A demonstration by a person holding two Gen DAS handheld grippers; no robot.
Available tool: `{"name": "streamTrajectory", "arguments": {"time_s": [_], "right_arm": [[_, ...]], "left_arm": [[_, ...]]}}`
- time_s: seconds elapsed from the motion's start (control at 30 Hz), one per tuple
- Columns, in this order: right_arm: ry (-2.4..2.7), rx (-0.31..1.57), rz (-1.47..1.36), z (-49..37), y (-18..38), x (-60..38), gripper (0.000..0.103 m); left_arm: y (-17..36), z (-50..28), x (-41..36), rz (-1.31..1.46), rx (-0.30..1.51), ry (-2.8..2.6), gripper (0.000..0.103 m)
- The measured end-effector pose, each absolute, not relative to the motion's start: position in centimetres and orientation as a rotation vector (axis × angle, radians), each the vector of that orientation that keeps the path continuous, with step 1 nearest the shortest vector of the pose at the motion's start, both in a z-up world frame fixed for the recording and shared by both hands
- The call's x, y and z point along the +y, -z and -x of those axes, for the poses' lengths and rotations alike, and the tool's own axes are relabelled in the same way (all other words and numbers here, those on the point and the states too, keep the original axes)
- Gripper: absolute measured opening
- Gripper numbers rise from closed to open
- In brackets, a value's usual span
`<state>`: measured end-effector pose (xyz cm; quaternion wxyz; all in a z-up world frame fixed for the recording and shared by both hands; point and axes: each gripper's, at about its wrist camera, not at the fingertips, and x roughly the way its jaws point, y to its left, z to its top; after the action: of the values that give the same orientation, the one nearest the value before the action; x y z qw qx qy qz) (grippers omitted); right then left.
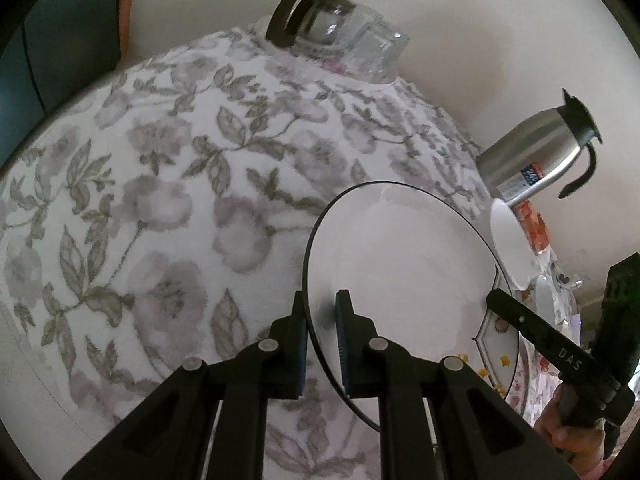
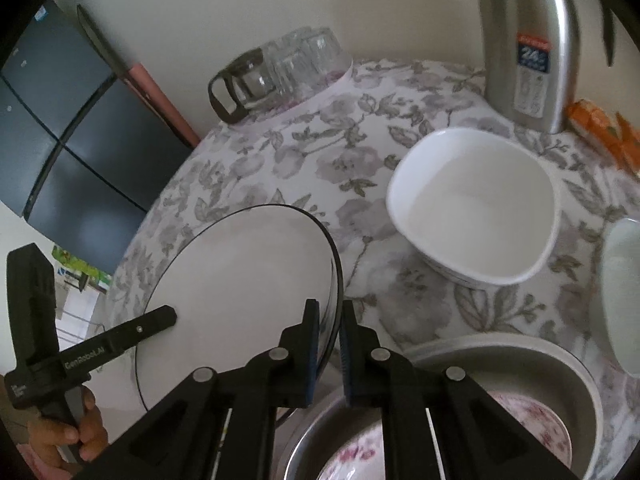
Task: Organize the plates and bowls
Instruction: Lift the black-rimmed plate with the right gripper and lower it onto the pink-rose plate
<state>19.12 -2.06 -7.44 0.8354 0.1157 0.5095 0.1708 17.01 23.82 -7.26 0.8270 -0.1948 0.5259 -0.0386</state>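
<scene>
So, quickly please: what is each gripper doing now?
Left gripper: shut on the black-rimmed white plate.
Right gripper: shut on the same plate's opposite rim.

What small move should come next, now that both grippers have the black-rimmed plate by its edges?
Probably keep it level and carry it toward the dish stack. The left gripper and right gripper each clamp an opposite edge of the black-rimmed plate, which looks clear of the floral tablecloth. The white bowl sits close by, so steer around it.
</scene>
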Motion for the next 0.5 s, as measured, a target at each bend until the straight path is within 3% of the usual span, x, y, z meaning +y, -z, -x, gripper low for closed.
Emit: {"name": "streamTrajectory", "arguments": {"time_s": [0.5], "right_arm": [[-0.251, 0.923, -0.332, -11.7, 0.0, -10.5, 0.011]], "left_arm": [[-0.8, -13.7, 15.7, 0.29, 1.042, 0.209, 0.014]]}}
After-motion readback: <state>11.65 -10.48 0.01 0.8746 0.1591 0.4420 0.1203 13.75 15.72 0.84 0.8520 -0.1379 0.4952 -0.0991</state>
